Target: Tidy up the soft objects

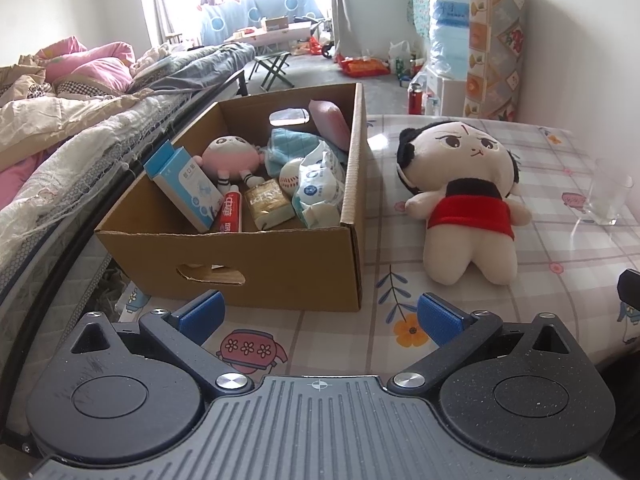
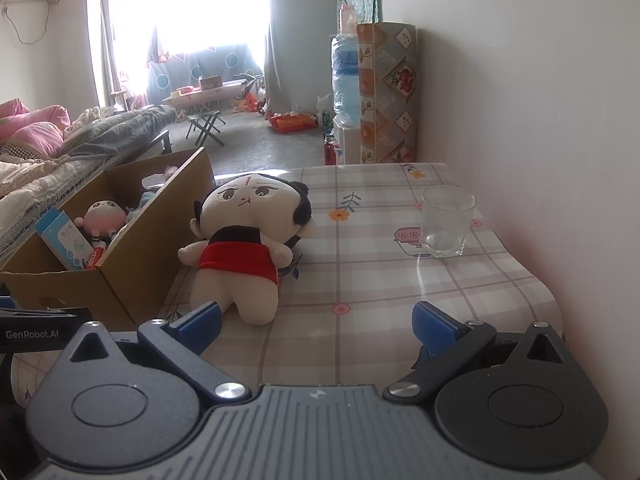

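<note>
plush doll [image 1: 464,196]: lies on its back on the worktop [image 1: 560,240], just right of the cardboard box [image 1: 280,256], head toward the far edge, feet toward the claws; out in the open, likely so it can be taken without reaching past anything.
cardboard box: open-topped, at the worktop's left side next to the bed [image 1: 60,120]; already holds a pink plush [image 1: 232,156], a blue quilted cloth [image 1: 292,140], a pink sponge-like pad [image 1: 332,120], a baseball [image 1: 294,178], a tissue pack [image 1: 320,188], a toothpaste tube [image 1: 230,212], a blue-and-white carton [image 1: 184,184] and a small gold packet [image 1: 268,200]. soft and hard things sit mixed, so sorting looks far from done.
left claw [image 1: 320,316]: spread wide and empty, low over the worktop, in front of the box's near right corner, short of the doll's feet.
right claw [image 2: 316,320]: also spread wide, nothing between the pads; its left pad [image 2: 200,320] sits just beside the doll's near foot, whether touching i cannot tell.
glass tumbler [image 2: 446,220]: upright and empty, near the right edge, well apart from the doll, so no obstacle to a grasp.
step in hand: probably approach to the doll, the one soft thing outside the box.
risk: a pinch on a foot alone may let the body flop.
</note>
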`<action>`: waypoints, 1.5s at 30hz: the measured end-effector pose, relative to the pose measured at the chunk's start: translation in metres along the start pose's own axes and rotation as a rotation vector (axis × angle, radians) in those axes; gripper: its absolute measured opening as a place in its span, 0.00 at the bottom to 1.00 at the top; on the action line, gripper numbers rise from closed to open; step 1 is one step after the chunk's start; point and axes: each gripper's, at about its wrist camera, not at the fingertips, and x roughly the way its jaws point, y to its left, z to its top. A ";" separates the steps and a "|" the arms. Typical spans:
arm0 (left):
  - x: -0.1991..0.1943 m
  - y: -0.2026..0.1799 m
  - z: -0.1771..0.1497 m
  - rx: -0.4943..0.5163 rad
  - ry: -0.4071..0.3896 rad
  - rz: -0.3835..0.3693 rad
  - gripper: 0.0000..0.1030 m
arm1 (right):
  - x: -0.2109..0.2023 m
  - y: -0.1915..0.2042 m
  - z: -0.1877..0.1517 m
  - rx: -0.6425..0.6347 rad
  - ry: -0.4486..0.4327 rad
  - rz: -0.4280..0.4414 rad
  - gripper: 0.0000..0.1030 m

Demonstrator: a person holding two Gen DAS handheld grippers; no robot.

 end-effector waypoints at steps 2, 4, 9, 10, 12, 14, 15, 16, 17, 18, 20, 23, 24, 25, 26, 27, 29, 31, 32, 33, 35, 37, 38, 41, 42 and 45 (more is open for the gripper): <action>0.000 0.000 0.000 0.000 0.002 0.000 1.00 | 0.000 0.000 0.000 0.001 0.000 0.001 1.00; 0.000 0.001 0.001 -0.002 0.006 -0.002 1.00 | 0.000 0.000 0.000 0.001 0.000 0.000 1.00; -0.001 0.003 0.001 -0.005 0.007 -0.003 1.00 | 0.000 0.000 -0.001 0.003 0.001 -0.001 1.00; 0.000 0.003 0.001 -0.005 0.007 -0.003 1.00 | 0.000 0.000 -0.001 0.004 0.001 -0.001 1.00; -0.001 0.003 0.001 -0.003 0.006 -0.002 1.00 | 0.000 0.000 -0.001 0.003 0.002 0.000 1.00; 0.000 0.003 0.001 -0.004 0.008 -0.003 1.00 | 0.000 0.000 -0.001 0.005 0.005 0.000 1.00; 0.000 0.003 0.001 -0.005 0.008 -0.003 1.00 | 0.001 -0.001 -0.002 0.005 0.006 0.001 1.00; -0.001 0.003 0.001 -0.005 0.008 -0.003 1.00 | 0.001 -0.001 -0.002 0.006 0.007 0.000 1.00; -0.001 0.003 0.001 -0.006 0.009 -0.003 1.00 | 0.001 -0.001 -0.003 0.006 0.008 -0.001 1.00; -0.001 0.004 0.002 -0.006 0.009 -0.003 1.00 | 0.001 -0.001 -0.003 0.007 0.008 -0.002 1.00; -0.001 0.004 0.002 -0.008 0.009 -0.002 1.00 | 0.001 -0.001 -0.002 0.006 0.008 -0.001 1.00; -0.001 0.004 0.002 -0.008 0.009 -0.002 1.00 | 0.001 -0.001 -0.002 0.006 0.008 0.000 1.00; -0.001 0.004 0.002 -0.007 0.009 -0.002 1.00 | 0.001 -0.001 -0.002 0.006 0.008 0.000 1.00; -0.001 0.004 0.002 -0.008 0.009 -0.002 1.00 | 0.001 -0.001 -0.002 0.006 0.008 -0.001 1.00; -0.001 0.004 0.002 -0.008 0.009 -0.002 1.00 | 0.001 -0.001 -0.002 0.006 0.008 -0.001 1.00; -0.001 0.004 0.002 -0.009 0.009 -0.002 1.00 | 0.001 -0.001 -0.002 0.006 0.008 -0.001 1.00; -0.001 0.004 0.002 -0.008 0.007 -0.002 1.00 | 0.001 -0.001 -0.002 0.007 0.008 -0.001 1.00; -0.002 0.004 0.002 -0.009 0.006 -0.002 1.00 | 0.001 -0.001 -0.002 0.006 0.007 -0.001 1.00; -0.002 0.004 0.002 -0.009 0.005 -0.003 1.00 | 0.001 -0.001 -0.002 0.007 0.007 -0.001 1.00; -0.003 0.004 0.002 -0.010 0.005 -0.003 1.00 | 0.001 -0.001 -0.002 0.008 0.006 -0.002 1.00; -0.003 0.004 0.002 -0.010 0.004 -0.002 1.00 | 0.000 0.000 -0.002 0.008 0.006 -0.003 1.00; -0.003 0.004 0.002 -0.010 0.005 -0.003 1.00 | 0.000 0.000 -0.001 0.009 0.006 -0.004 1.00; -0.003 0.004 0.002 -0.010 0.006 -0.003 1.00 | 0.000 0.000 -0.002 0.009 0.006 -0.003 1.00; -0.003 0.003 0.002 -0.010 0.005 -0.002 1.00 | 0.000 0.000 -0.001 0.008 0.005 -0.004 1.00; -0.003 0.004 0.002 -0.009 0.006 -0.003 1.00 | 0.000 0.000 -0.001 0.009 0.005 -0.004 1.00; -0.003 0.003 0.002 -0.009 0.005 -0.003 1.00 | 0.000 0.000 -0.001 0.009 0.005 -0.004 1.00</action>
